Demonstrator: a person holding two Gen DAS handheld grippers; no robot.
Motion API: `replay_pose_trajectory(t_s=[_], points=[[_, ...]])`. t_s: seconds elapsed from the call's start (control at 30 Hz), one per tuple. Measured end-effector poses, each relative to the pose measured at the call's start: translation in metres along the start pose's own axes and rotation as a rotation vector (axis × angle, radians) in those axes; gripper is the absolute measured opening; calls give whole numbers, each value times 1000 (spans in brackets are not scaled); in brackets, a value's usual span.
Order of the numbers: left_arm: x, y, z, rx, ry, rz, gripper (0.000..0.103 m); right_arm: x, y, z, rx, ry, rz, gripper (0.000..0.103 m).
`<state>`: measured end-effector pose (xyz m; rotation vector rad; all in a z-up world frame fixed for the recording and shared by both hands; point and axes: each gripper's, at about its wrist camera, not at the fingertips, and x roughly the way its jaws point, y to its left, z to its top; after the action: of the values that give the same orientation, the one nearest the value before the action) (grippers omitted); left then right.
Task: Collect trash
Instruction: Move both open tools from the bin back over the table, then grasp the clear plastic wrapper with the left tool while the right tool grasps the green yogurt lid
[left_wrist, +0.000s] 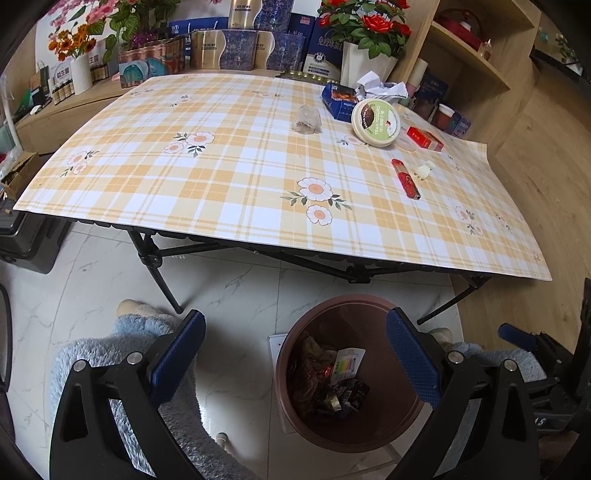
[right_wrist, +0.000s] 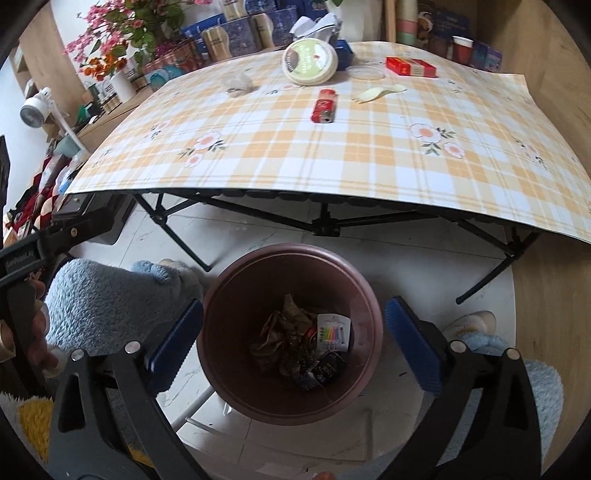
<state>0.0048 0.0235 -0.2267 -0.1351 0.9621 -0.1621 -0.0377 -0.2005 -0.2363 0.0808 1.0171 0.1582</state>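
On the floor just in front of the table's near edge stands my brown trash bin (right_wrist: 291, 332), with wrappers and a small candle card (right_wrist: 334, 332) lying at its bottom. My right gripper (right_wrist: 293, 343) hangs over the bin's mouth, its jaws spread wide with nothing between them. My left gripper (left_wrist: 295, 358) points down beside it, jaws also spread and empty, the bin showing (left_wrist: 351, 373) between its blue pads.

Up on the checked tablecloth (left_wrist: 221, 184), I see what is left. A red lighter (left_wrist: 405, 178) lies toward the right edge, with a small pale plastic piece (left_wrist: 424, 170) just beside it. Nearer the far right corner sit a round green-lidded tub (left_wrist: 376, 122), a red packet (left_wrist: 424, 138), a blue pouch (left_wrist: 338, 99) and crumpled white paper (left_wrist: 373, 86). A clear crumpled bag (left_wrist: 306, 119) rests left of the tub.
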Motion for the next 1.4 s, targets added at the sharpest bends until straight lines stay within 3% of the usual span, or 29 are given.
replay_pose_trajectory(t_s=[0.23,0.43,0.57,0.67,0.73,0.93,1.03,1.13,1.2,1.4], points=[[-3,-5,8,45,-30,42,97,-11,-16,19,41,-69,-71,97],[-18,-2,27,65,-176,100,97,-24,-32,41,41,-130,-93,97],[-25,2,46,71,-246,59,97,-28,-33,52,-35,-139,-170,97],[-20,3,65,64,-216,-24,97,-29,-40,59,-23,-152,-152,97],[-16,0,78,78,-193,-70,97,-25,-46,65,11,-148,-195,97],[21,-23,117,209,-135,2,97,-10,-60,88,40,-151,-199,97],[44,-27,139,254,-157,9,97,-1,-71,103,86,-142,-167,97],[82,-25,163,266,-97,-30,97,6,-79,121,123,-169,-130,97],[105,-21,179,259,-65,-41,85,12,-79,130,116,-173,-155,97],[151,-13,218,218,-40,-41,70,31,-73,161,75,-229,-89,97]])
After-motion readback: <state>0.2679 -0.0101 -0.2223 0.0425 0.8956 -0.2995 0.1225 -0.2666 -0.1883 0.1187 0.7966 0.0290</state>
